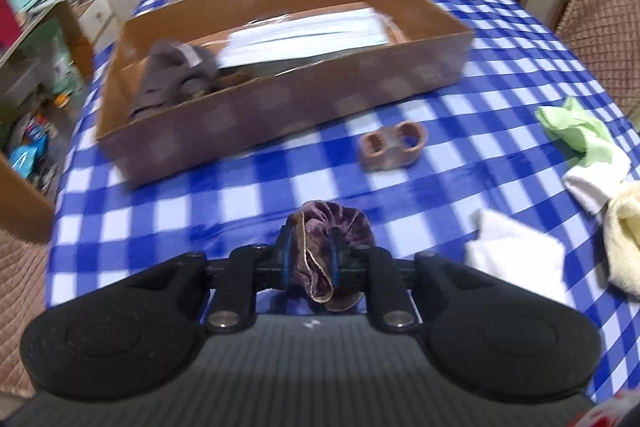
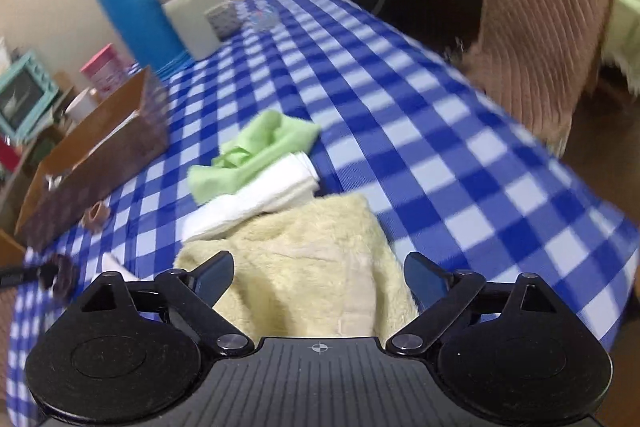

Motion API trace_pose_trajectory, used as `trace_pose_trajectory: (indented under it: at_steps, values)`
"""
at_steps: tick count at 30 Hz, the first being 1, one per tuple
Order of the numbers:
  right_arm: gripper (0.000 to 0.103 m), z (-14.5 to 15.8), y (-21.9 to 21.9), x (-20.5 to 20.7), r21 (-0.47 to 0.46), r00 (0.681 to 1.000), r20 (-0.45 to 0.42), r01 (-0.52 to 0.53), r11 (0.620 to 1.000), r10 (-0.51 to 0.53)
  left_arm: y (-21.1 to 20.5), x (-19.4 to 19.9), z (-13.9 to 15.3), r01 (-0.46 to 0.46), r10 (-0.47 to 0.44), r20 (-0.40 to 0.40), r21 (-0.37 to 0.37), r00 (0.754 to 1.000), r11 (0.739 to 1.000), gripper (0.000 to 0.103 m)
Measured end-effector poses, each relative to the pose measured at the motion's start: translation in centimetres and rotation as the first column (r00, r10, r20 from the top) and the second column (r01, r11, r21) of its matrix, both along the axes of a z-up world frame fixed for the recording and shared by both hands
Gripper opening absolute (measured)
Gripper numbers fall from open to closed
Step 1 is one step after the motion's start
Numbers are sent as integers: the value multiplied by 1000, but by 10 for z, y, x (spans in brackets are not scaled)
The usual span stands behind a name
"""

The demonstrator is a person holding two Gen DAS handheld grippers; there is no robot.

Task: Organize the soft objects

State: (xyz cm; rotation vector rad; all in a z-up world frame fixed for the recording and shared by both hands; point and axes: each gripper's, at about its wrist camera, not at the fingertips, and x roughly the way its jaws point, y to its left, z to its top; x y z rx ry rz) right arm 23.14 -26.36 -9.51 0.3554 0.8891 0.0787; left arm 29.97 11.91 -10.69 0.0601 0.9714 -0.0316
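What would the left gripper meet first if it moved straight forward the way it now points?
Probably the cardboard box. The left gripper, shut on the purple scrunchie, points over bare checked tablecloth toward the box's near wall. The brown ring piece lies slightly right of that line; depth is unclear.

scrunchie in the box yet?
Out. The scrunchie is clamped between the left gripper fingers above the tablecloth, short of the box.

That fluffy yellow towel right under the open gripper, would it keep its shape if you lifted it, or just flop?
The yellow towel would probably flop: it already lies in soft folds. Its plush pile suggests the right gripper's fingers would grip it without much slipping. It looks thick, so likely heavier than the thin green cloth behind it, yet it shouldn't roll or break.
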Motion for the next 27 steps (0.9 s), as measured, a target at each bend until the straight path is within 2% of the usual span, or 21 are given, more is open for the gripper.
trace_pose_trajectory:
  at_steps: [5, 9, 13, 17, 20, 22, 25, 27]
  values:
    - [103, -25, -6, 9, 126, 998, -58, 28, 992, -20, 16, -11, 0, -44, 44, -17, -3, 999, 999, 16]
    - [103, -21, 15, 13, 116, 999, -36, -16, 993, 20, 19, -19, 1, -54, 54, -17, -8, 998, 999, 16]
    - [103, -18, 47, 14, 22, 990, -23, -141, 990, 141, 16, -22, 0, -59, 59, -21, -16, 998, 998, 16]
    - [103, -24, 85, 8, -140, 967, -35, -255, 957, 253, 14, -24, 0, -56, 56, -20, -17, 998, 998, 16]
    - [103, -35, 107, 4, -276, 956, -49, -292, 916, 290, 12, -25, -1, -55, 55, -19, -15, 998, 998, 16]
    - [102, -38, 114, 0, -306, 955, -33, -289, 907, 294, 12, -26, 0, -56, 55, -19, -16, 998, 998, 16]
    - [91, -40, 115, -4, -311, 955, -28, -288, 906, 294, 13, -27, 0, -55, 55, -20, -16, 998, 998, 16]
    - [76, -39, 117, -8, -312, 950, -20, -301, 901, 310, 12, -28, -1, -54, 53, -21, -14, 998, 998, 16]
